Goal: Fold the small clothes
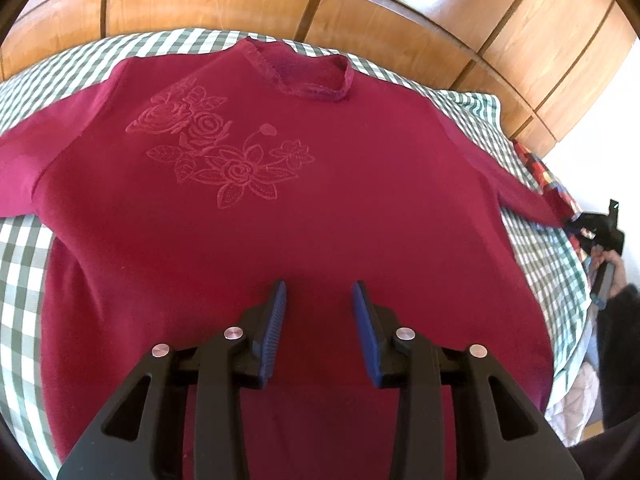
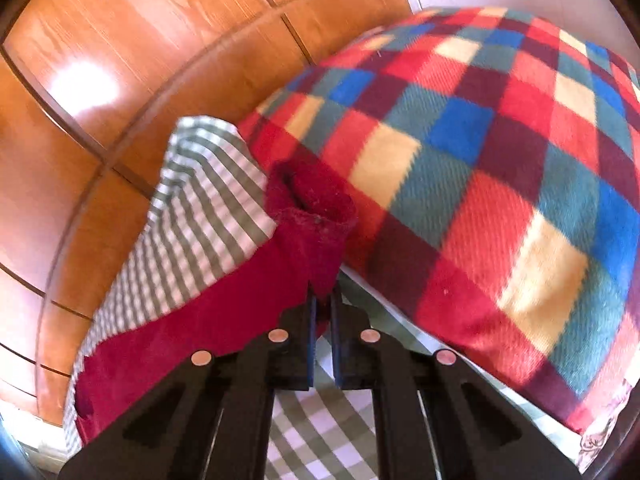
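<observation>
Gingham-covered bed [image 1: 24, 264]: maroon sweater [image 1: 280, 220] flat, unfolded. Right hand-held gripper [image 2: 323, 300] clenched on sleeve cuff [image 2: 312, 216]; left hand-held gripper [image 1: 319, 292] released.

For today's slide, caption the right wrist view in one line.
Right gripper shut on the red top's sleeve cuff, beside a checked blanket.

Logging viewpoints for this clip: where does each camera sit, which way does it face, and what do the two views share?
Left wrist: on the left gripper, looking down over the red sweater toward the wooden wardrobe; jaws open above the fabric.
Right wrist: on the right gripper, facing the sleeve cuff and plaid blanket; jaws shut on the cuff.
Shared: sweater, checked sheet, wardrobe; the left view also shows the right gripper.
</observation>
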Available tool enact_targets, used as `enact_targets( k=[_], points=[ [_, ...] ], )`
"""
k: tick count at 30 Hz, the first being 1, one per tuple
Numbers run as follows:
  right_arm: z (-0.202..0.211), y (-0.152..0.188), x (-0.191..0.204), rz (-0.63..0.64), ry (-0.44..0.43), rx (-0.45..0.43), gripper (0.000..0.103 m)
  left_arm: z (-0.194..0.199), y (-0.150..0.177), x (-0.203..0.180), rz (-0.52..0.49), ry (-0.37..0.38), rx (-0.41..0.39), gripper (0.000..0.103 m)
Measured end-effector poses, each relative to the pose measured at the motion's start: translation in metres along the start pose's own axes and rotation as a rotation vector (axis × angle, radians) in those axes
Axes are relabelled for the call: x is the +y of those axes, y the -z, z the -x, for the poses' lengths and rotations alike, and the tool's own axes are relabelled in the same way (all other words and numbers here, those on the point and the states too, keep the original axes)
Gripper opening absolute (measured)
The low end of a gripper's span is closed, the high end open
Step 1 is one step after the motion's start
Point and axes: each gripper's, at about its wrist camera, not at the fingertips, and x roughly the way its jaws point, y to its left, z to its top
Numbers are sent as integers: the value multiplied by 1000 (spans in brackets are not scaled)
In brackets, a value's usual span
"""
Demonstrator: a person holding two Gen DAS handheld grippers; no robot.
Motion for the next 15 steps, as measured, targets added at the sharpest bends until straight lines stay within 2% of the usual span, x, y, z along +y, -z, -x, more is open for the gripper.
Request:
enact_targets(
  k=[4,5,6,7,11,15],
  points=[
    [4,-8,20,-5,-37,-16,5,10,-3,3,12,22,-13,34],
    [7,-12,31,11,-56,-28,5,14,-3,5,8,22,-23,39],
    [13,-14,51,42,-86,-44,5,17,-3,6,9,20,-33,54],
    [17,-16,70,71,-112,-56,5,21,-3,8,15,18,-49,63],
    [36,-8,163,204,-247,-86,5,30,-6,20,54,42,-76,63],
    [43,37,279,368,-436,-44,5,39,-10,35,95,38,-95,63]
  ],
)
